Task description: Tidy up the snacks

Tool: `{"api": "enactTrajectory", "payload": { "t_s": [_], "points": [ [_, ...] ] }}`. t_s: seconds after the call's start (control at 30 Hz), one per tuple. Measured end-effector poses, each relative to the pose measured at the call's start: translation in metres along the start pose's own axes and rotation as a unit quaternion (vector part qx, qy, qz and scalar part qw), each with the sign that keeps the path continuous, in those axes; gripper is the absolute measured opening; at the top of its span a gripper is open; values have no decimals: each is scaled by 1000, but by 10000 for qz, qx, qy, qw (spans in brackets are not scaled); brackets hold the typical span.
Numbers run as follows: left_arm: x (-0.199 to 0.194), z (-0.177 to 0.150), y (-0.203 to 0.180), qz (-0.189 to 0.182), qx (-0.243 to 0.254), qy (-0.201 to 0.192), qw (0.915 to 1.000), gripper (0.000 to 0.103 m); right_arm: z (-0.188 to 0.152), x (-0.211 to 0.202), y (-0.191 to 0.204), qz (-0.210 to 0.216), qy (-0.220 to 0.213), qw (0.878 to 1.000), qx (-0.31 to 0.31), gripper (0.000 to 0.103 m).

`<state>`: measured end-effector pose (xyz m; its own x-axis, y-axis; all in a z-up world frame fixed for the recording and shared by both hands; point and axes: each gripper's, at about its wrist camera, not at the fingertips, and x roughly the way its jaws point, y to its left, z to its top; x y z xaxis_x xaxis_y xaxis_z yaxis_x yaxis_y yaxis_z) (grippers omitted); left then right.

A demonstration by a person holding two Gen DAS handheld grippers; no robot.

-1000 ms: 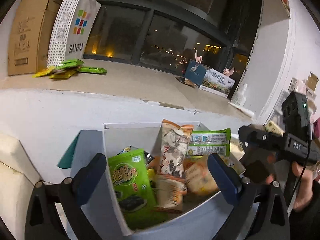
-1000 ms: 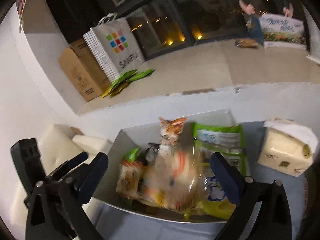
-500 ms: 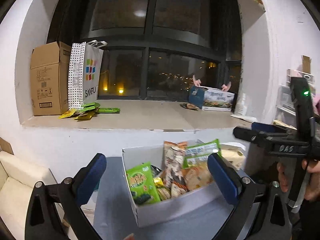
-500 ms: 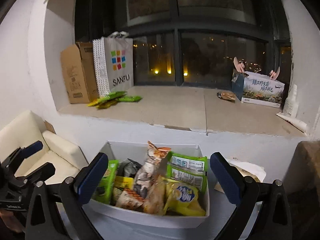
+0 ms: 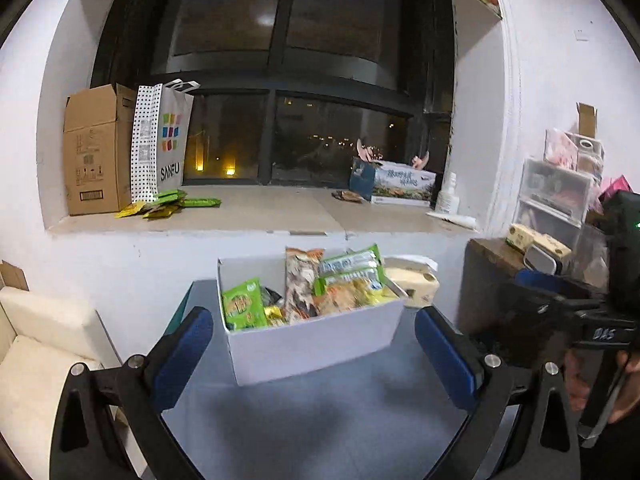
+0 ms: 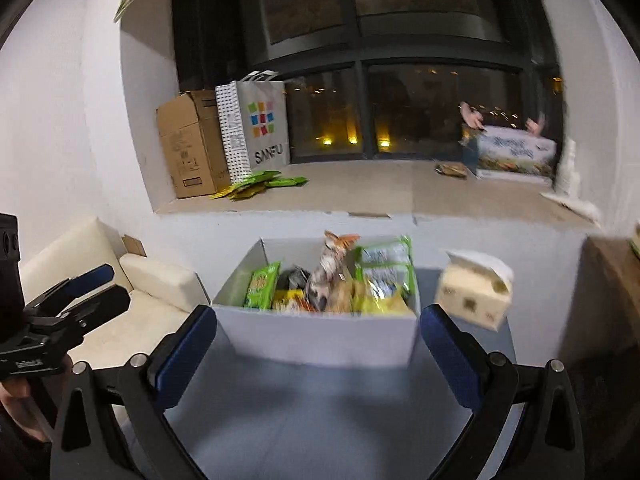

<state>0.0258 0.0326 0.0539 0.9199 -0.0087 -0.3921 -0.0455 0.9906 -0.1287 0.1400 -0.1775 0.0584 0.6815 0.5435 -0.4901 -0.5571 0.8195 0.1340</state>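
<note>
A white box (image 5: 316, 340) full of snack packets stands on the grey table (image 5: 320, 420); it also shows in the right wrist view (image 6: 328, 338). Inside are a green packet (image 5: 243, 309), a tall orange-topped packet (image 5: 301, 280) and yellow and green packets (image 6: 384, 276). My left gripper (image 5: 314, 354) is open and empty, held back from the box's near wall. My right gripper (image 6: 318, 350) is open and empty, also back from the box. Each gripper shows at the edge of the other's view.
A tissue pack (image 6: 474, 294) sits right of the box. A cream sofa (image 6: 132, 300) is at the left. The window ledge holds a cardboard box (image 5: 96, 152), a SANFU bag (image 5: 162, 144), green packets (image 5: 172, 202) and a printed carton (image 5: 394, 182). Shelving (image 5: 556, 196) stands at the right.
Both grippers have pulled back and up from the snack box, so it looks smaller and farther. Both stay open and empty.
</note>
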Motion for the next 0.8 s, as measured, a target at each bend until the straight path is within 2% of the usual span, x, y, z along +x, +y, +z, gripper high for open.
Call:
{"api": "enactTrajectory", "payload": {
  "t_s": [0.1,0.17,0.27,0.8],
  "points": [
    [-7,-8,-8,-148,-131,89,9998,103,-20,-38,-9,-332,-286,9988,220,103],
    [-8,-11,-14,-224,-119,150,9996,103,-28,-50,-12,-442,-264,9981,350,103],
    [-11,-12,-23,-123,23,117,9999,103,-36,-61,-10,-393,-224,9984,347,103],
    [-11,-14,-24,-137,58,226,9996,103,-45,-58,-4,-330,-112,9991,237,103]
  ]
}}
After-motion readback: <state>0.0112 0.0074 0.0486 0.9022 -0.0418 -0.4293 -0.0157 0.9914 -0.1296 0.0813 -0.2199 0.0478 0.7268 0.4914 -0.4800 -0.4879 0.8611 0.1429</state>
